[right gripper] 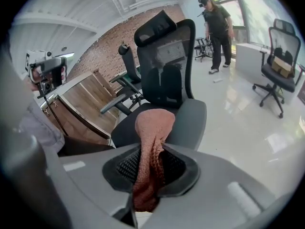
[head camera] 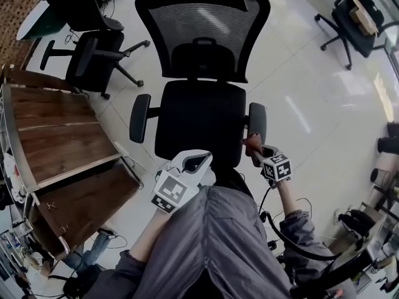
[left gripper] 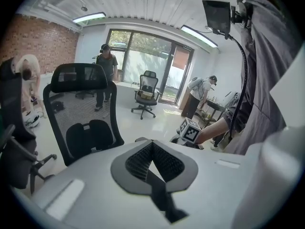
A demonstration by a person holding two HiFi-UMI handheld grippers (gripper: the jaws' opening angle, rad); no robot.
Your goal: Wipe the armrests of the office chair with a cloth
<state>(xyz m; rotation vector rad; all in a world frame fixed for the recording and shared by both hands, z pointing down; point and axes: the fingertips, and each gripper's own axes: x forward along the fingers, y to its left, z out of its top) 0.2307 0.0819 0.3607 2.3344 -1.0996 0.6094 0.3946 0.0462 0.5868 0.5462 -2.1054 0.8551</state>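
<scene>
Right gripper (head camera: 254, 149): clenched on the cloth (right gripper: 152, 128); a bunched pinkish wad is pinched between the jaws and pokes out past them.
Left gripper (head camera: 199, 158): jaws pressed together with nothing between them, held at 6 o'clock of the seat and touching nothing.
Cloth position: at the 6 o'clock end of the right armrest (head camera: 257, 121), which sits at 3 o'clock of the office chair (head camera: 199, 120); whether it is touching the pad cannot be told.
Left armrest (head camera: 139, 117): at 9 o'clock of the seat, well apart from both grippers; it is judged to be not yet wiped.
Risk, thin contact: only a narrow rounded tip of cloth is presented, so streaks are likely to be left and much of the pad missed unless several passes are made.
Risk, cloth slip: the wad could be dragged out of the jaws if it is pushed hard toward 12 o'clock along the pad.
Risk, scraping: if the wad folds back, the pad could be rubbed by the hard jaw ends instead of the fabric.
Risk, chair drift: the chair stands on a glossy floor and is not steadied by the left gripper, so it could be swivelled or rolled away by sideways pressure.
Risk, crowding: the wooden desk (head camera: 62, 136) lies close at 9 o'clock, so the reach to the far armrest is cramped.
</scene>
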